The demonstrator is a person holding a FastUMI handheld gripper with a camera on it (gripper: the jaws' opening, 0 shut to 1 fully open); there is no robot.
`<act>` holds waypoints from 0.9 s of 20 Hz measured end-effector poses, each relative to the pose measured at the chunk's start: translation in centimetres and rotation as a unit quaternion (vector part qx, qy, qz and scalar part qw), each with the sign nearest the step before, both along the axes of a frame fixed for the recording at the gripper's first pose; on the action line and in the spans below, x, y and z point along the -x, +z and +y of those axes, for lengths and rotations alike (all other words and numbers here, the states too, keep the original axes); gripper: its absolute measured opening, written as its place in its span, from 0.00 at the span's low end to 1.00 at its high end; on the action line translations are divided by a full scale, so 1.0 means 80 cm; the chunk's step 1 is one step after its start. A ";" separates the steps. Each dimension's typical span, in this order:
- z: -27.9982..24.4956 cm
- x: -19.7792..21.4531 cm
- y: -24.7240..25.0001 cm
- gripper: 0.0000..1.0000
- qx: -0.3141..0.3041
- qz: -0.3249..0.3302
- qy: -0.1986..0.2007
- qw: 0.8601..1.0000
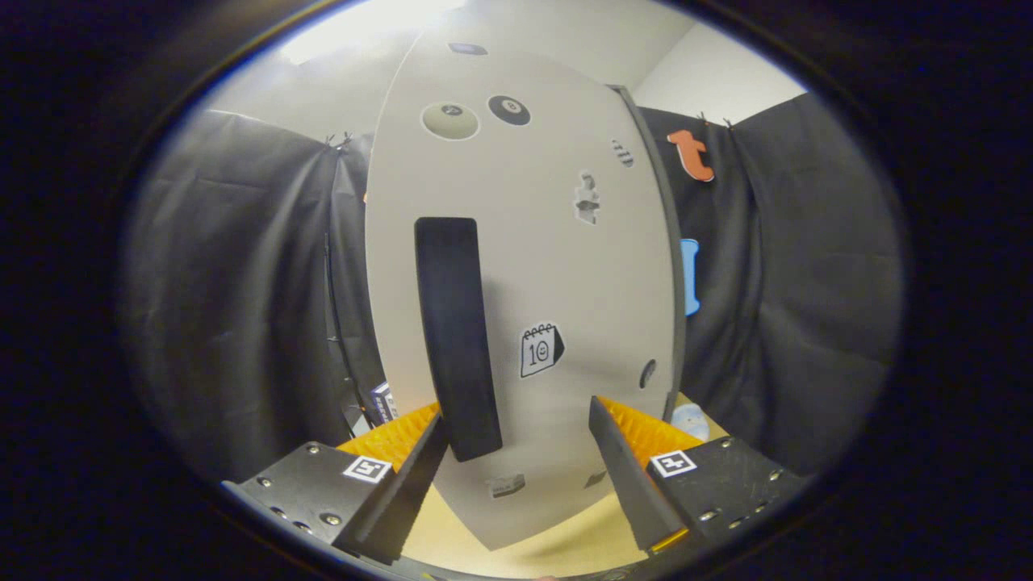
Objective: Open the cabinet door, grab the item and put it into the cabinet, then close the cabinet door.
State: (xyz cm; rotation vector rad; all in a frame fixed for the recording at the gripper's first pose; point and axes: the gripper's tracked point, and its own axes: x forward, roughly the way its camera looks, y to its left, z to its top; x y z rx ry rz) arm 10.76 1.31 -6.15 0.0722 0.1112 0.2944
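Tool (pixel 516 452) spread, facing the cabinet door (pixel 565 266), handle (pixel 456 339) just ahead between its fingers. Door apparently shut; stage ambiguous: either awaiting opening or already closed again.
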 end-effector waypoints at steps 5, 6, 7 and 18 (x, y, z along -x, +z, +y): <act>0.048 -0.048 -0.001 1.00 0.001 -0.004 0.026 1.000; 0.057 -0.055 -0.002 1.00 0.000 -0.003 0.030 1.000; 0.063 -0.062 -0.002 1.00 0.001 -0.002 0.033 0.999; 0.107 -0.113 0.000 1.00 0.021 -0.015 -0.008 1.000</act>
